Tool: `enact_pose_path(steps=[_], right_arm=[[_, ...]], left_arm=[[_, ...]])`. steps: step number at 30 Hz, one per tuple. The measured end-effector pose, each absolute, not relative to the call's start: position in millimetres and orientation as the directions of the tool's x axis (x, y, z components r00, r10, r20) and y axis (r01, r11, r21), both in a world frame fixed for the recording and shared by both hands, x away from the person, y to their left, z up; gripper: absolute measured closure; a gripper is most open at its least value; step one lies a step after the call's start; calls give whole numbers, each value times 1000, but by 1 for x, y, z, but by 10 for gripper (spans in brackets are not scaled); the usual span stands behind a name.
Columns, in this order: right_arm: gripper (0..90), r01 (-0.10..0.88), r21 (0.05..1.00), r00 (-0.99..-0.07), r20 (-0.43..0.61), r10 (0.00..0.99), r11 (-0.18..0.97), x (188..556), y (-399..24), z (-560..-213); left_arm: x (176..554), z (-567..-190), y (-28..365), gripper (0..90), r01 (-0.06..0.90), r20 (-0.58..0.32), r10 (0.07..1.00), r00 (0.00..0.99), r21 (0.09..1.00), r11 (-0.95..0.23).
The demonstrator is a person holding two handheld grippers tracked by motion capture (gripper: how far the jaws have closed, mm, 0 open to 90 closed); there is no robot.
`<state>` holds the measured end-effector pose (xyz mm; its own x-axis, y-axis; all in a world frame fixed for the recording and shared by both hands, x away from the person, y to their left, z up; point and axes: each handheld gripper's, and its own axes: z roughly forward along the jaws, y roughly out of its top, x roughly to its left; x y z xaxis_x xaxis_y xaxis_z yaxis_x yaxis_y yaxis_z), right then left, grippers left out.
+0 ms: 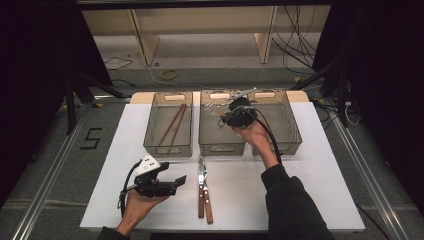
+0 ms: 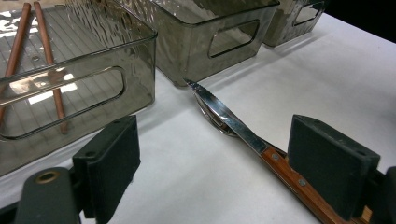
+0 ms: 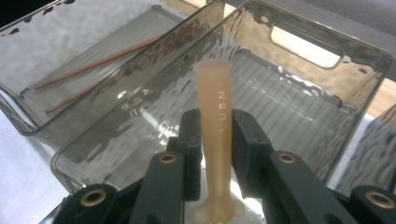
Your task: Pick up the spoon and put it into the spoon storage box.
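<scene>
My right gripper (image 1: 235,114) hangs over the middle bin (image 1: 221,149), shut on a translucent amber utensil handle (image 3: 215,88) that stands up between its jaws. The utensil's pale end (image 1: 243,93) sticks out toward the back. In the right gripper view that gripper (image 3: 217,126) looks down into the middle bin (image 3: 373,51). My left gripper (image 1: 177,181) rests open near the table's front, nothing between its jaws (image 2: 217,158). Just right of it lie a wooden-handled knife (image 2: 229,119) and a spoon (image 2: 208,115) under its blade.
Three smoky plastic bins stand in a row at the back. The left bin (image 1: 168,147) holds two brown chopsticks (image 1: 172,125); the right bin (image 1: 292,130) stands beside my right hand. The knife and spoon (image 1: 202,192) lie on the white table (image 1: 310,190).
</scene>
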<state>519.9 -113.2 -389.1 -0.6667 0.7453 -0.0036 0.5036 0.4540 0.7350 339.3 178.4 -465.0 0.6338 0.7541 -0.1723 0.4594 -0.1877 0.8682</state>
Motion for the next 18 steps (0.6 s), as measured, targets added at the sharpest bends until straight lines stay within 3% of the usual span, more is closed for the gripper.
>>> enact_pose_path(steps=[14, 18], right_arm=[[738, 545, 724, -638, 32, 769, 422, 532, -108, -404], [602, 565, 735, -622, 79, 779, 376, 533, -110, -405]], left_arm=[[340, -465, 178, 163, 458, -166, 751, 639, 867, -198], [339, -465, 178, 164, 458, -167, 750, 640, 867, -197]])
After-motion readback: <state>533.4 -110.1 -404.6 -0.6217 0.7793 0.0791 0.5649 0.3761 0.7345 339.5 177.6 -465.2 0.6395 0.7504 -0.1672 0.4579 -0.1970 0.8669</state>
